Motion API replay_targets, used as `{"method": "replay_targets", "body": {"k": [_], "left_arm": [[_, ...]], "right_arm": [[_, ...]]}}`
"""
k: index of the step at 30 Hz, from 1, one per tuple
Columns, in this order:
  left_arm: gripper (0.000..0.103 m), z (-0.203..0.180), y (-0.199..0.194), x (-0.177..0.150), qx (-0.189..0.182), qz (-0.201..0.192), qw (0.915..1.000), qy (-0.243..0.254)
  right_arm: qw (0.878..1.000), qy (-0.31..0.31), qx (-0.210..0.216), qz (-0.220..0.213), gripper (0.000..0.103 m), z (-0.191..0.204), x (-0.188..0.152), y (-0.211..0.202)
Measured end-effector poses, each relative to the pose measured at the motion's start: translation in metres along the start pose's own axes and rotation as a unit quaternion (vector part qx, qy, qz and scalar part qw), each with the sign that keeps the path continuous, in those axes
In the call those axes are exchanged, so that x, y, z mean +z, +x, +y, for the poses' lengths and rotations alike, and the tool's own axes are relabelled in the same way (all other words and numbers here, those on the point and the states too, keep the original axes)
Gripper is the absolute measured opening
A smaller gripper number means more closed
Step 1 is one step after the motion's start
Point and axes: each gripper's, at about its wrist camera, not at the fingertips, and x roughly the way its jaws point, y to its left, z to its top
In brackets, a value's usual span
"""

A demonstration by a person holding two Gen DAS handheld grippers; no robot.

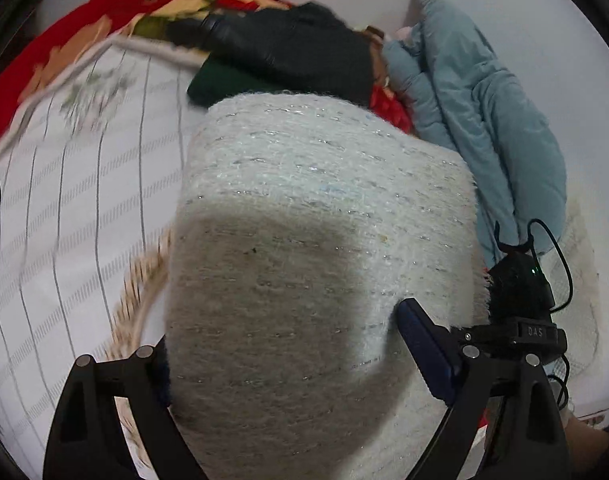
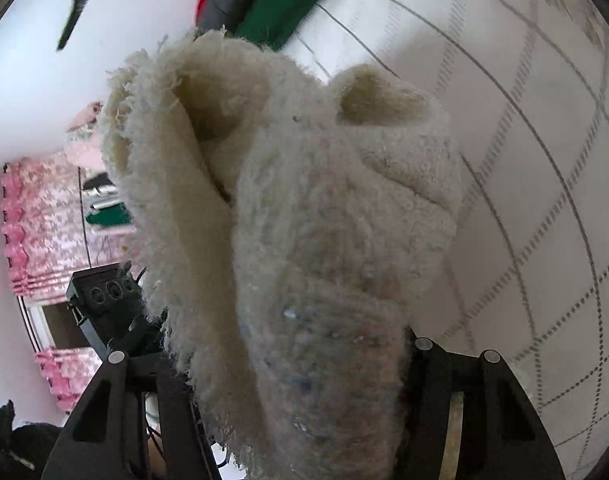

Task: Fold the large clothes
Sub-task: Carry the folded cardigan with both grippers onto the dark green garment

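A large fuzzy white knit garment with silver threads (image 1: 316, 240) fills the left wrist view, draped over the striped white bedsheet (image 1: 72, 208). My left gripper (image 1: 288, 352) is shut on its near edge, the cloth bunched between the two fingers. In the right wrist view the same garment (image 2: 304, 240) hangs in a thick fold with a frayed fringe edge. My right gripper (image 2: 288, 364) is shut on that fold and holds it above the sheet (image 2: 524, 160). The other gripper (image 1: 516, 312) shows at the right of the left wrist view.
A black garment (image 1: 288, 48) on a dark green one (image 1: 220, 84) lies at the back of the bed, with a red floral blanket (image 1: 84, 28) behind. A light blue quilt (image 1: 476, 100) lies along the white wall. Pink curtains (image 2: 44, 220) hang at the left.
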Motion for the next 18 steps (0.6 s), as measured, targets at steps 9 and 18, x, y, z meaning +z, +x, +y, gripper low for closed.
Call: {"method": "replay_targets", "body": {"k": [9, 18], "left_arm": [[0.091, -0.022, -0.015, 0.164, -0.004, -0.052, 0.9975, 0.049], [0.091, -0.021, 0.065, 0.347, -0.004, -0.061, 0.9967, 0.053]], "right_arm": [[0.997, -0.034, 0.022, -0.065, 0.063, 0.11, 0.107, -0.022], [0.994, -0.053, 0.005, -0.092, 0.063, 0.191, 0.323, -0.027]]}}
